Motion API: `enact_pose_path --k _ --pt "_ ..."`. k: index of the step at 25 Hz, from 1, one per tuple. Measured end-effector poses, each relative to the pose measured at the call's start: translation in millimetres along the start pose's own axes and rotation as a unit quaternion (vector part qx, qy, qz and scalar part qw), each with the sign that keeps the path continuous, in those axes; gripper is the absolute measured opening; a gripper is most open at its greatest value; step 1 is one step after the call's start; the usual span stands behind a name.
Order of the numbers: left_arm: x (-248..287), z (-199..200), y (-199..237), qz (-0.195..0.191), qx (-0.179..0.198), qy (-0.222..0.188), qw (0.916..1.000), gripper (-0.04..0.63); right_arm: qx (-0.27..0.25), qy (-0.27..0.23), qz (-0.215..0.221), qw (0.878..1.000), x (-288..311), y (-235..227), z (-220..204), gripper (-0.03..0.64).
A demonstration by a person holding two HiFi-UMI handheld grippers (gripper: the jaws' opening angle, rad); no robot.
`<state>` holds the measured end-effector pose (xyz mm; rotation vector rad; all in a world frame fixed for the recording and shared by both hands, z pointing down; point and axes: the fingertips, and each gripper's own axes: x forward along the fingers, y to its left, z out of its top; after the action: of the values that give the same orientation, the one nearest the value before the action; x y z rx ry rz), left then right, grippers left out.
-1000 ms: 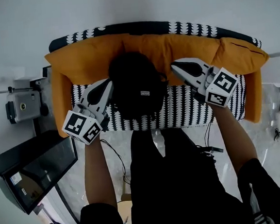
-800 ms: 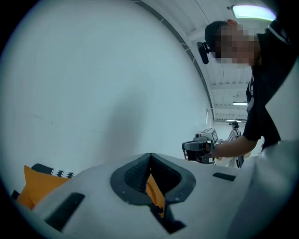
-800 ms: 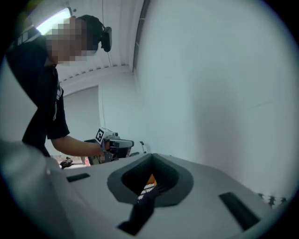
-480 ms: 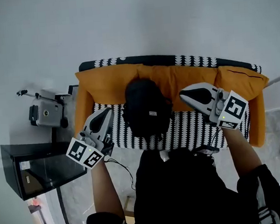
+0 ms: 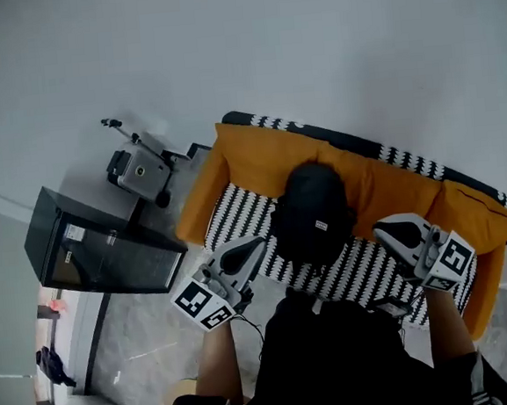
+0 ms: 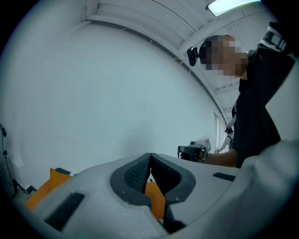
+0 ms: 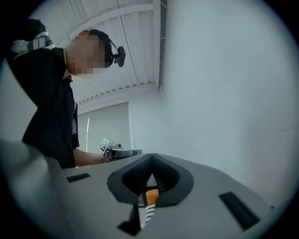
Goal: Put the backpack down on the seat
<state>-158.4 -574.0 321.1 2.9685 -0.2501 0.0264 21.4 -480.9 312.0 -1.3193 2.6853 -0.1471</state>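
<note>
Left gripper [image 5: 255, 242]: jaws closed together, nothing between them. Right gripper [image 5: 382, 228]: jaws closed, empty. Backpack [image 5: 313, 215]: black, lying on the black-and-white patterned seat [image 5: 236, 209], between the two grippers and apart from both. Orange cushions [image 5: 254, 157]: directly behind the backpack. Black cabinet [image 5: 99, 255]: beside the seat, left.

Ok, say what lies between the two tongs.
The black backpack, on the striped seat, lies between the left tongs and right tongs; the head view shows it.
</note>
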Motion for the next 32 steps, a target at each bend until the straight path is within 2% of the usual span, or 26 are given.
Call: enact_pose_path --k 3,6,10,13,17,24,28,32 --pt "-21.7 6.9 -23.6 0.009 0.0 -0.011 0.9999 0.023 0.02 0.008 0.004 1.0 6.9 3.9 -7.2 0.026" --pt "-40.5 2.0 -39.0 0.007 -0.001 -0.005 1.0 0.023 0.022 0.013 0.02 0.999 17.6 17.8 -6.2 0.026" --pt "-59.5 -7.7 -61.8 -0.001 -0.004 -0.004 1.0 0.023 0.007 0.02 0.056 0.998 29.3 60.6 -4.0 0.026" --pt "-70.3 -11.8 -86.0 -0.013 0.003 -0.004 0.9999 0.023 0.02 0.016 0.061 0.998 31.4 92.5 -6.1 0.026" --pt "-88.7 -27.2 -128.2 -0.037 0.004 0.007 0.9993 0.023 0.036 0.039 0.063 0.997 16.7 133.7 -30.8 0.026" --pt "-111.1 -57.9 -201.3 -0.085 -0.028 0.01 0.9959 0.023 0.047 0.052 0.056 0.996 -12.3 187.5 -42.9 0.026" --pt "-101.9 -64.3 -231.3 -0.094 -0.034 0.015 0.9948 0.023 0.036 0.044 0.065 0.996 -32.6 199.3 -36.1 0.026" --pt "-87.5 -65.8 -261.6 -0.089 -0.024 0.019 0.9956 0.023 0.032 0.026 0.064 0.997 -62.0 201.9 -29.7 0.026"
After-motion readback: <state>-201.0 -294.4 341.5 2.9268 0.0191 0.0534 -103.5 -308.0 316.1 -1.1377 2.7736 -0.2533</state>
